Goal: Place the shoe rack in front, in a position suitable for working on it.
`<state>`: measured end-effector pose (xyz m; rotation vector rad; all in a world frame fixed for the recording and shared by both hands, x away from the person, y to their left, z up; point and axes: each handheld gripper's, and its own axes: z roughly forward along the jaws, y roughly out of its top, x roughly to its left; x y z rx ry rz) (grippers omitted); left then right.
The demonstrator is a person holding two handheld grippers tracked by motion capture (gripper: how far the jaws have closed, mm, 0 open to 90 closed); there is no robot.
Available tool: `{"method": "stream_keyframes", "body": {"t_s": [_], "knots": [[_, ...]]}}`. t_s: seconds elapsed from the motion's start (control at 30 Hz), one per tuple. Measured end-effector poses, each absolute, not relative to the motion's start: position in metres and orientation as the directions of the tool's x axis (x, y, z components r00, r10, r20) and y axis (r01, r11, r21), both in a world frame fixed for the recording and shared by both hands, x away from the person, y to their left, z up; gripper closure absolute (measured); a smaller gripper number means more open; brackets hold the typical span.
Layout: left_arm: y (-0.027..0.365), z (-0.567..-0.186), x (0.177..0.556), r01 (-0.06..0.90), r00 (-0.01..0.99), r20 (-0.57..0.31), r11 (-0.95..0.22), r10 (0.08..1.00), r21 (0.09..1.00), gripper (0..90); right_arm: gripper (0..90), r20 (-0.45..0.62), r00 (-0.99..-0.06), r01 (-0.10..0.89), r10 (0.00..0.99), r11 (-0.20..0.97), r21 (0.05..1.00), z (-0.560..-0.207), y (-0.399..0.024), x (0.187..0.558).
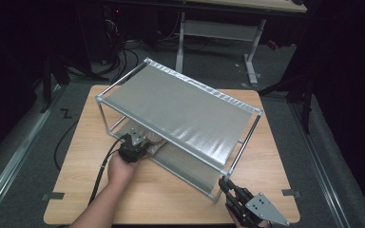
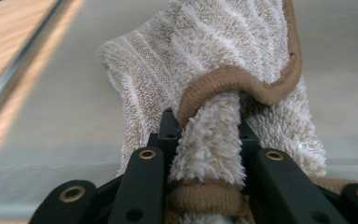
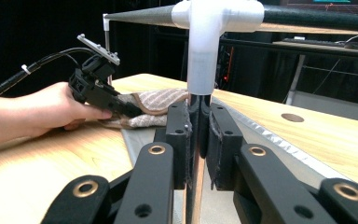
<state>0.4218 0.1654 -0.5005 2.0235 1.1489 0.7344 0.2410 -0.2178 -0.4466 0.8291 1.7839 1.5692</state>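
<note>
Gripping a bunched beige striped towel between the jaws of the left gripper, with the brown-edged fold pinched tight between the black pads and the terry pile bulging out above them. Pressing that towel onto the grey lower shelf of the metal rack, at the near left end under the upper shelf, as seen from the high view where the left gripper is reaching in beneath the top tier. Lying partly on the grey liner beside the silver front rail, with the wooden table showing just beyond it. Clamping the right gripper shut on the rack's near corner post, the pads squeezing the thin shiny upright just below the white plastic connector. Holding that post at the rack's front right corner, near the table's near edge, with the right gripper and its grey three-cornered plate sitting low in the high view. Showing, in the right gripper view, the left hand wrapped around its gripper, cable trailing off behind, towel bunched under its tip.
</note>
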Motion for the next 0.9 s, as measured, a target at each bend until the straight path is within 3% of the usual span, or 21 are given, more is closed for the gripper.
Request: {"method": "stream_keyframes", "body": {"t_s": [0.6,0.9], "knots": [[0.217,-0.498,0.450,0.564,0.238,0.171,-0.279,0.956,0.777,72.0,80.8,-0.038,-0.614,0.059,0.788,0.094,0.994,-0.447,-0.218,0.241],[0.211,-0.498,0.448,0.574,0.261,0.158,-0.285,0.952,0.768,72.3,80.9,-0.032,-0.611,0.061,0.791,0.088,0.994,-0.447,-0.218,0.241]]}}
